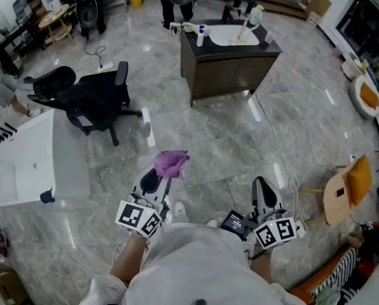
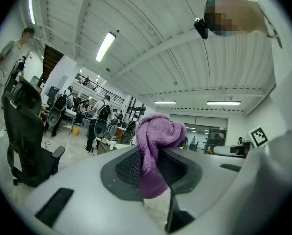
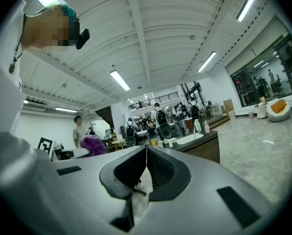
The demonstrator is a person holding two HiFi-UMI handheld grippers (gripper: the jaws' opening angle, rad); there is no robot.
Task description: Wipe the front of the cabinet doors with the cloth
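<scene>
My left gripper [image 1: 159, 175] is shut on a purple cloth [image 1: 170, 162], which bunches up above the jaws and hangs down between them [image 2: 156, 151]. My right gripper [image 1: 263, 190] is shut with nothing in it; its jaws meet at the tips [image 3: 146, 150]. Both are held low in front of the person, well short of the dark cabinet [image 1: 231, 68] with a white basin on top, which stands across the floor at the top of the head view. In the right gripper view the cabinet [image 3: 201, 148] shows right of the jaws and the cloth [image 3: 93, 144] to the left.
A black office chair [image 1: 91, 100] stands at the left, beside a white bathtub [image 1: 24, 161]. A yellow chair [image 1: 345, 189] is at the right. A white cable [image 1: 282, 164] runs over the grey marble floor. Bottles [image 1: 200, 37] stand on the cabinet top.
</scene>
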